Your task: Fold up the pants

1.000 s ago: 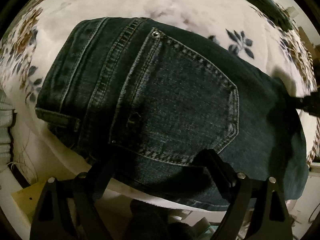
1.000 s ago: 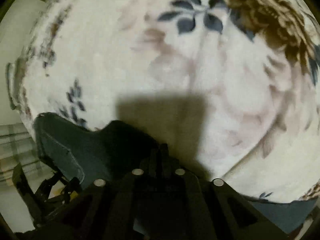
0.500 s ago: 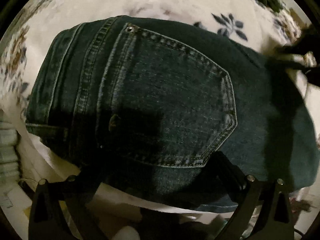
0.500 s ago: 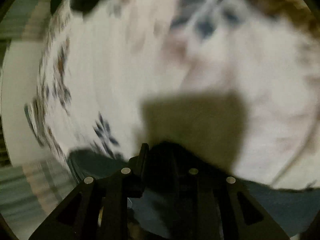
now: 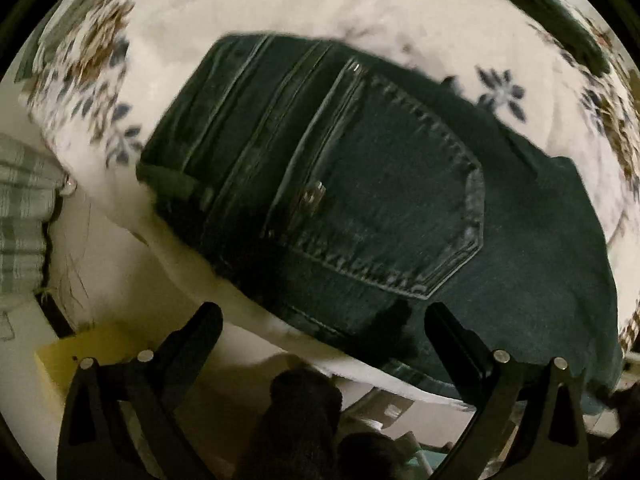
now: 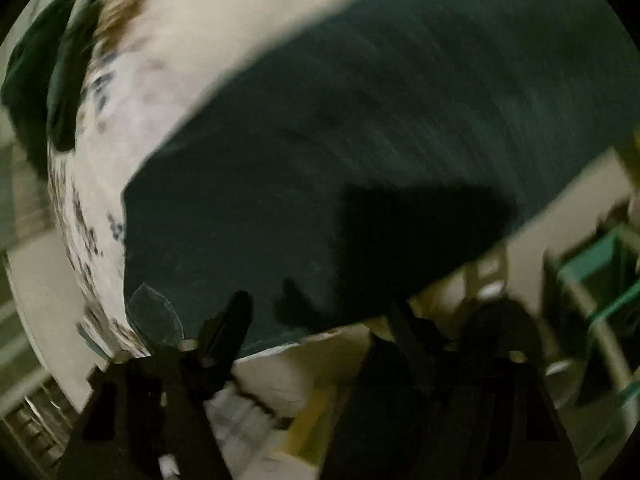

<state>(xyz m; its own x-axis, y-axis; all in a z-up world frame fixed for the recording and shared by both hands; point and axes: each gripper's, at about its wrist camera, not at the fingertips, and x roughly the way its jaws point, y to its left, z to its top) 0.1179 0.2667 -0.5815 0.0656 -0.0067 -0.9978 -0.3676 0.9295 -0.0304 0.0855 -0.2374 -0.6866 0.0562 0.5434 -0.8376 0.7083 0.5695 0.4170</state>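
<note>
My left gripper [image 5: 320, 320] is spread wide, empty, both black fingers [image 5: 452, 340] apart and hanging just off the near edge of the bed, aimed forward at the jeans. Nothing between the fingers; the right one overlaps the denim hem in view, but contact I can't confirm.

My right gripper [image 6: 316, 316] is tilted, its view rolled and heavily motion-blurred. Fingers look parted, left one [image 6: 228, 320] sitting at the denim's near edge, right one lost in shadow. Nothing visibly pinched, but blur makes that soft.

The pants [image 5: 380, 208]: dark blue jeans, folded into a compact block, back pocket [image 5: 400, 200] face up, waistband end toward the left of the left view, lying at the near edge of the bed. In the right view the same denim [image 6: 380, 140] fills most of the frame as a plain dark panel with the gripper's shadow on it.

Surface: white floral bedspread [image 5: 240, 12], blue and brown flower print, soft and lumpy. Dark green fabric [image 5: 552, 12] at the far right corner of the bed. A green plaid cloth [image 5: 20, 220] sits off the left side. Yellow box [image 5: 88, 352] on the floor below. Green crate-like shapes [image 6: 600, 280] at the right, blurred.
</note>
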